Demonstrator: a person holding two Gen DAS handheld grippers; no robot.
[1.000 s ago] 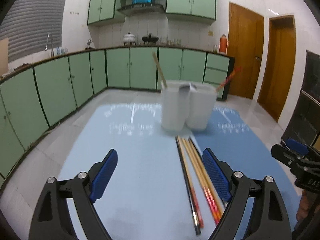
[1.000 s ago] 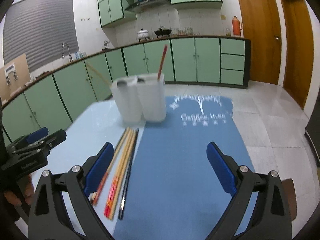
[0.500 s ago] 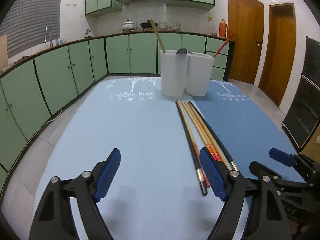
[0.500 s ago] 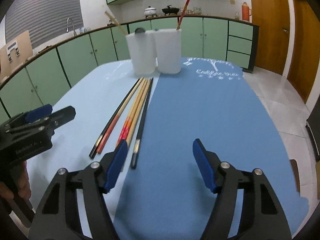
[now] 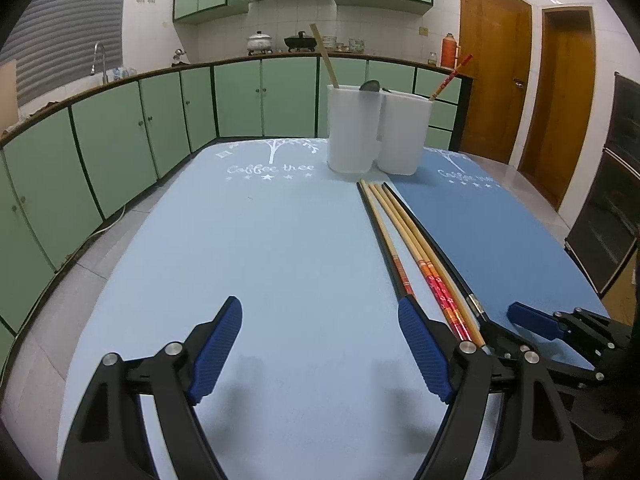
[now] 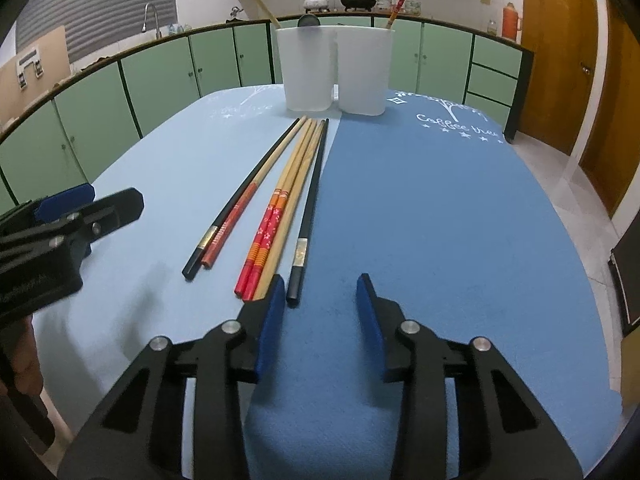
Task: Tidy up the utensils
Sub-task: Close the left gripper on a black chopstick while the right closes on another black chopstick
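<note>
Several chopsticks (image 6: 288,188) lie side by side on the table, black, wooden and red-patterned; they also show in the left wrist view (image 5: 416,248). Two white holders stand at the far end: the left holder (image 6: 308,68) has a wooden stick and a spoon, the right holder (image 6: 364,72) has a red chopstick. My left gripper (image 5: 320,344) is open and empty, low over the light blue mat, left of the chopsticks' near ends. My right gripper (image 6: 320,304) is open and empty, narrower, just right of the black chopstick's (image 6: 310,216) near end.
A light blue mat (image 5: 260,260) and a darker blue mat (image 6: 440,220) cover the table. Green cabinets (image 5: 120,140) and a counter run along the left and back. Wooden doors (image 5: 492,80) stand at the right. The table's edges drop to a tiled floor.
Both grippers have dropped lower and pulled back toward the table's near end. The right gripper's jaws have narrowed and it has shifted close to the chopsticks' near ends.
</note>
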